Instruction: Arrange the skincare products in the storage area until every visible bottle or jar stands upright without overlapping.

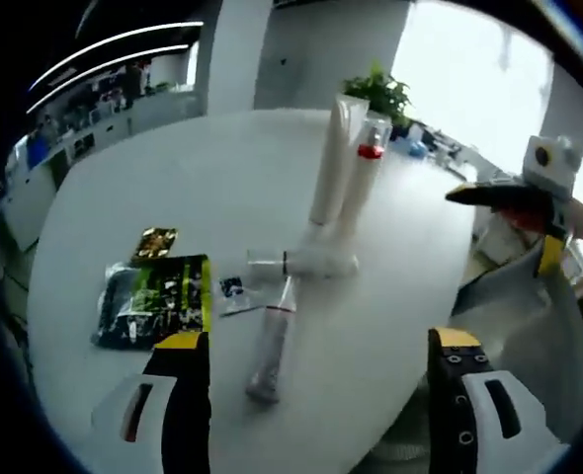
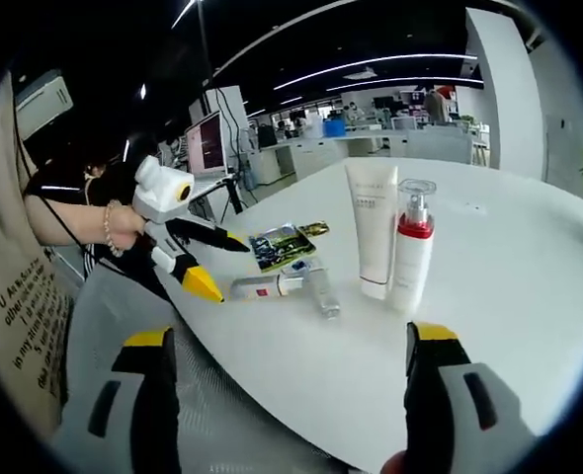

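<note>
A tall white tube (image 1: 329,163) (image 2: 373,227) and a pump bottle with a red band (image 1: 363,183) (image 2: 413,247) stand upright side by side on the white table (image 1: 173,188) (image 2: 529,267). In front of them a small pale bottle (image 1: 316,263) (image 2: 323,291) and a tube with a red mark (image 1: 272,341) (image 2: 262,287) lie flat, apart from each other. My left gripper (image 1: 318,341) (image 2: 222,267) is open just short of the lying tube, empty. My right gripper (image 2: 290,336) (image 1: 499,232) is open over the table edge, empty.
Beside the lying tube are a black-green packet (image 1: 158,301) (image 2: 280,245), a gold sachet (image 1: 155,242) (image 2: 313,229) and a small sachet (image 1: 234,289). A person's hand (image 2: 124,225) holds the left gripper. A potted plant (image 1: 378,94) stands at the table's far edge. Office desks lie beyond.
</note>
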A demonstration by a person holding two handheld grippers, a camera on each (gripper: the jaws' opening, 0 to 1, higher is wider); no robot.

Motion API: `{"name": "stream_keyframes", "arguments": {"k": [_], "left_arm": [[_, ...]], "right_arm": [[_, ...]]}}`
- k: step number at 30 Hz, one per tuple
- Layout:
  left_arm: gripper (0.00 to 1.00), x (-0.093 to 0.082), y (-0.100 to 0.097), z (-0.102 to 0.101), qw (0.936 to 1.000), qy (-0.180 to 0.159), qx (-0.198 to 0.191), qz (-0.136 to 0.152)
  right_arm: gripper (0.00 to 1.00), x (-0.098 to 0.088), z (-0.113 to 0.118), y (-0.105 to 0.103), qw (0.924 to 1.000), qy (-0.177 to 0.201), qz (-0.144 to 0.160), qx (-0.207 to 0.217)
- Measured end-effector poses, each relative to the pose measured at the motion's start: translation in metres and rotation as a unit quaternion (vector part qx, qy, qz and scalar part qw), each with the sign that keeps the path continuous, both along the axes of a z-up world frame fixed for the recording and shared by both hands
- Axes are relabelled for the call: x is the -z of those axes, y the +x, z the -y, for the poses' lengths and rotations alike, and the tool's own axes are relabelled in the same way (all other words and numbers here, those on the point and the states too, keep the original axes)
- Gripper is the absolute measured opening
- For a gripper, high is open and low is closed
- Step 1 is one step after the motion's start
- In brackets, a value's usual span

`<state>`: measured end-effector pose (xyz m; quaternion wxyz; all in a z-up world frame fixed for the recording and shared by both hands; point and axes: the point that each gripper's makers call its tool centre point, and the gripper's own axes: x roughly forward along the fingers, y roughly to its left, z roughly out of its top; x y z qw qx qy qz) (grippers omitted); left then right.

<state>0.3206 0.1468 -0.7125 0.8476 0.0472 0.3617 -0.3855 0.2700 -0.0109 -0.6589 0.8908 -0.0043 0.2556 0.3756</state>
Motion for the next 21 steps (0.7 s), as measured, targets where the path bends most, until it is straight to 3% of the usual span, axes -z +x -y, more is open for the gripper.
{"name": "stream_keyframes", "arguments": {"k": [12, 21], "left_arm": [[0.94, -0.004, -0.032, -0.019, 0.9996, -0.001, -0.028, -0.008], [0.93, -0.007, -0.041, -0.027, 0.999, 0.0, -0.043, -0.005]], "right_arm": [[0.96, 0.002, -0.01, -0.006, 0.9999, 0.006, -0.005, -0.008], [0.96, 0.004, -0.01, -0.009, 0.9999, 0.006, -0.008, 0.0]]}}
